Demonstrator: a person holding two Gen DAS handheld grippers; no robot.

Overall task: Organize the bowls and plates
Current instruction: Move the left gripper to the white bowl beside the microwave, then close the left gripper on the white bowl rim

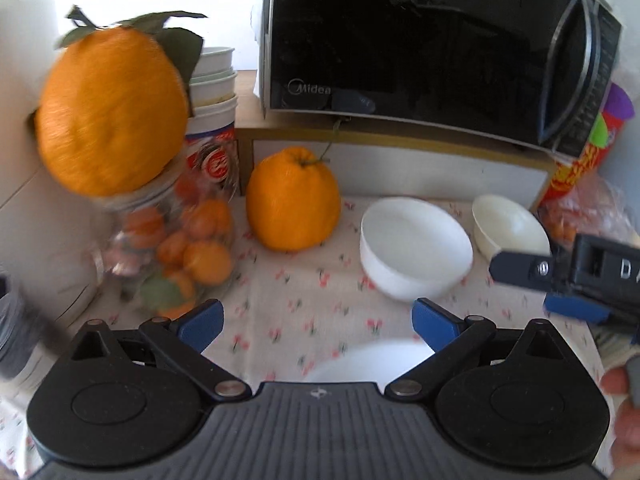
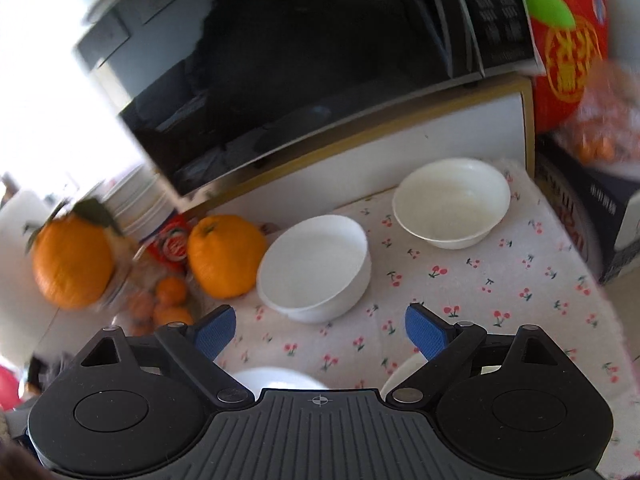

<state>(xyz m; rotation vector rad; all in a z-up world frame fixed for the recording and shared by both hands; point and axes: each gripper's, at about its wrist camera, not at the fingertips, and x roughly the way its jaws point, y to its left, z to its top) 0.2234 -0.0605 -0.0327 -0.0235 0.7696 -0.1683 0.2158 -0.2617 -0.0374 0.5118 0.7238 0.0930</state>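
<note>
Both grippers are spread wide and hold nothing. The left gripper hangs over the cloth, aimed at the gap between the orange and the white bowl. The right gripper sits low, pointing at the same white bowl; likely that one is the first pick, since it lies nearest both sets of fingers.

Bowls: the white bowl stands upright on the cloth, just right of the orange. The cream bowl is behind it to the right, apart from it, close to the shelf under the microwave. Both are empty and mouth up, so nesting one into the other looks easy.

A white rim, plate or bowl, peeks out right under the left gripper; the right wrist view shows another white rim below its fingers, and a pale edge by the right finger. Cannot tell which dishes these are.

A stack of bowls stands at back left behind the jar of small oranges, which has a big orange on top. That stack is probably the target spot. Risk: the jar and its top orange stand in the way of a reach there. The left view is blurred on that side.
</note>
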